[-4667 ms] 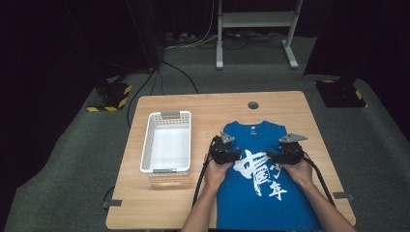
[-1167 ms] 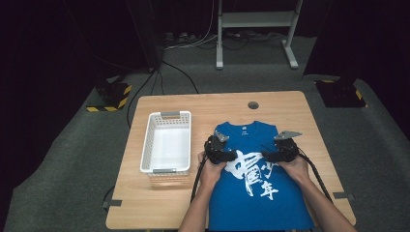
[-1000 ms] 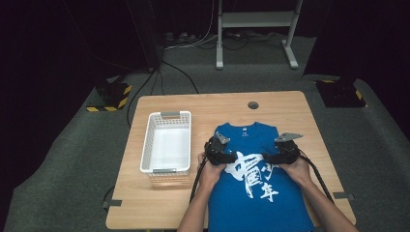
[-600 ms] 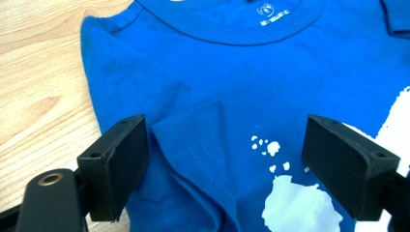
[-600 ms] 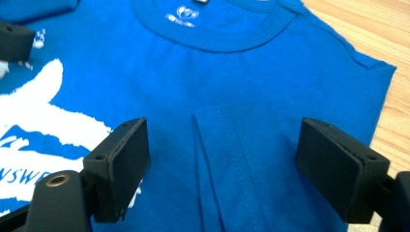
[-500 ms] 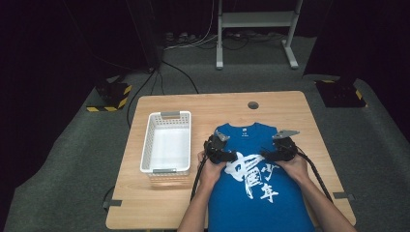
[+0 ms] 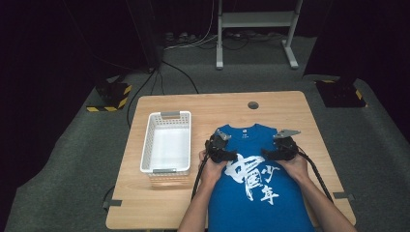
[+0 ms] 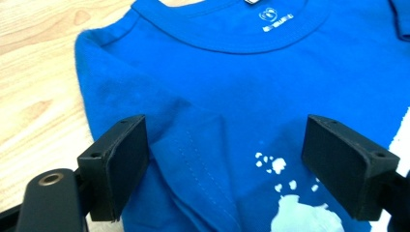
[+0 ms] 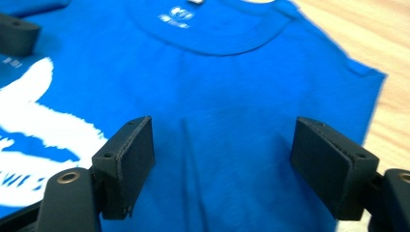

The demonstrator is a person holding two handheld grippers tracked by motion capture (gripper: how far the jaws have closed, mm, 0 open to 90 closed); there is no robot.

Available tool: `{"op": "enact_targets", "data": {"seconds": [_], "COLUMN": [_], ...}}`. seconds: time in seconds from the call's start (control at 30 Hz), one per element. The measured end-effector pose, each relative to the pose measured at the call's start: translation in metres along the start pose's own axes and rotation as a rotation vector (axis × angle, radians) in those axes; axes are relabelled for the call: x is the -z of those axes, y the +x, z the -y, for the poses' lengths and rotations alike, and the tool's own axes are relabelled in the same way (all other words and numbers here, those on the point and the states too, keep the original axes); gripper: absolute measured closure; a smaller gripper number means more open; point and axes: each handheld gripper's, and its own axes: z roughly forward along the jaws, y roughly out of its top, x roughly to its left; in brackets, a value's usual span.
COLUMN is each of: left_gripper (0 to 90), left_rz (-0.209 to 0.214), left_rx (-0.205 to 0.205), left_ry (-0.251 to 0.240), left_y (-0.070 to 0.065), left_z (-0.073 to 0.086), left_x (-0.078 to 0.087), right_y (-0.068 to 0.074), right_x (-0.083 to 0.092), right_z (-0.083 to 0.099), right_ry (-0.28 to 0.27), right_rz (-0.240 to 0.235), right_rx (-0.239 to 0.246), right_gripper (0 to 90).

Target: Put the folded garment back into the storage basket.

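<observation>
Blue shirt flat on table, sleeves already tucked in. Left gripper and right gripper spread over shoulders, right narrowing, gripping nothing. Body fold, basket drop remaining.

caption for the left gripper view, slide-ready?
Left gripper with open jaws over a folded-in sleeve of a blue T-shirt on a wooden table.

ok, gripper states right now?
Left gripper: open, fingers over the blue T-shirt, not pinching.
Right gripper: open over the shirt, just been closing slightly.
</observation>
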Motion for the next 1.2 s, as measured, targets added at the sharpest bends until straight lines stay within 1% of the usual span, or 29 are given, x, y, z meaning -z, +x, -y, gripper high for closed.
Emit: {"op": "enact_targets", "data": {"seconds": [0.07, 0.13, 0.17, 0.2, 0.27, 0.33, 0.37, 0.4, 0.43, 0.47, 0.5, 0.53, 0.57, 0.63, 0.67, 0.7, 0.73, 0.8, 0.87, 0.9, 0.93, 0.97, 1.03, 1.1, 1.17, 1.2], "left_gripper": [17.1, 17.2, 17.2, 17.3, 17.3, 17.3, 17.2, 17.3, 17.4, 17.3, 17.2, 17.3, 17.6, 18.2, 18.4, 18.4, 18.4, 18.4, 18.8, 18.6, 18.3, 18.4, 18.6, 18.7, 18.6, 18.7], "left_rz": [0.01, 0.016, 0.013, 0.009, 0.004, 0.01, 0.005, 0.011, 0.018, 0.015, 0.016, 0.024, 0.032, 0.027, 0.021, 0.014, 0.008, -0.007, -0.007, -0.006, -0.013, -0.015, -0.017, -0.009, 0.007, 0.017], "left_rx": [-0.013, -0.004, 0.0, 0.019, 0.036, 0.039, 0.03, 0.02, 0.011, -0.002, -0.021, -0.025, -0.019, 0.01, 0.026, 0.035, 0.035, 0.033, 0.04, 0.038, 0.026, 0.014, -0.008, -0.01, -0.014, -0.004], "left_ry": [0.012, 0.009, 0.003, -0.009, -0.009, 0.003, -0.005, 0.001, 0.002, 0.008, 0.015, 0.02, 0.02, -0.012, -0.025, -0.028, -0.024, -0.013, 0.017, 0.013, 0.007, -0.001, 0.004, 0.008, 0.016, 0.013], "left_y": [-0.002, -0.001, 0.0, 0.002, 0.004, 0.006, 0.005, 0.003, 0.001, -0.002, -0.004, -0.005, -0.005, -0.001, 0.0, 0.002, 0.004, 0.006, 0.008, 0.008, 0.007, 0.006, 0.002, -0.001, -0.002, -0.002], "left_z": [0.001, -0.001, -0.002, -0.003, -0.004, -0.003, -0.002, -0.001, 0.0, 0.0, 0.001, 0.001, 0.001, -0.002, -0.004, -0.006, -0.007, -0.01, -0.008, -0.006, -0.004, -0.001, 0.001, 0.004, 0.004, 0.003], "left_x": [0.002, 0.003, 0.004, 0.004, 0.002, 0.0, 0.0, 0.0, 0.001, 0.002, 0.003, 0.004, 0.005, 0.008, 0.008, 0.008, 0.008, 0.005, 0.0, -0.001, -0.001, 0.0, 0.002, 0.005, 0.007, 0.009], "right_y": [0.005, 0.007, 0.006, 0.004, 0.0, -0.004, -0.005, -0.005, -0.003, 0.0, 0.003, 0.006, 0.008, 0.008, 0.006, 0.003, 0.001, -0.002, -0.005, -0.006, -0.006, -0.006, -0.004, 0.0, 0.004, 0.005], "right_x": [0.003, 0.005, 0.006, 0.006, 0.006, 0.004, 0.003, 0.0, -0.001, 0.0, 0.001, 0.003, 0.004, 0.006, 0.007, 0.008, 0.008, 0.007, 0.002, -0.001, -0.004, -0.004, -0.002, 0.001, 0.005, 0.006], "right_z": [0.001, 0.001, 0.0, -0.001, -0.005, -0.007, -0.006, -0.004, -0.001, 0.0, 0.001, 0.002, 0.003, 0.002, 0.0, -0.002, -0.005, -0.009, -0.011, -0.01, -0.008, -0.007, -0.004, -0.001, 0.002, 0.002], "right_ry": [0.01, 0.013, 0.001, -0.008, -0.025, -0.026, -0.022, -0.009, -0.01, -0.007, -0.006, -0.006, 0.0, -0.005, -0.018, -0.027, -0.035, -0.037, -0.015, 0.002, 0.019, 0.007, 0.001, 0.001, 0.006, 0.008], "right_rz": [-0.012, -0.009, -0.01, -0.009, 0.005, 0.019, 0.019, 0.016, 0.02, 0.017, 0.006, 0.001, 0.0, 0.017, 0.016, 0.013, 0.018, 0.028, 0.033, 0.042, 0.046, 0.044, 0.045, 0.037, 0.031, 0.033], "right_rx": [0.02, 0.031, 0.022, 0.013, -0.014, -0.028, -0.035, -0.037, -0.017, -0.004, -0.001, 0.011, 0.021, 0.034, 0.019, 0.001, -0.011, -0.019, -0.029, -0.024, -0.02, -0.021, -0.015, -0.005, 0.015, 0.02], "right_gripper": [24.8, 24.9, 25.2, 25.2, 25.3, 26.3, 26.0, 24.6, 24.9, 25.5, 25.7, 26.0, 25.9, 25.9, 25.9, 25.9, 25.9, 27.5, 26.3, 26.3, 25.3, 25.7, 26.0, 26.0, 26.1, 26.0]}}
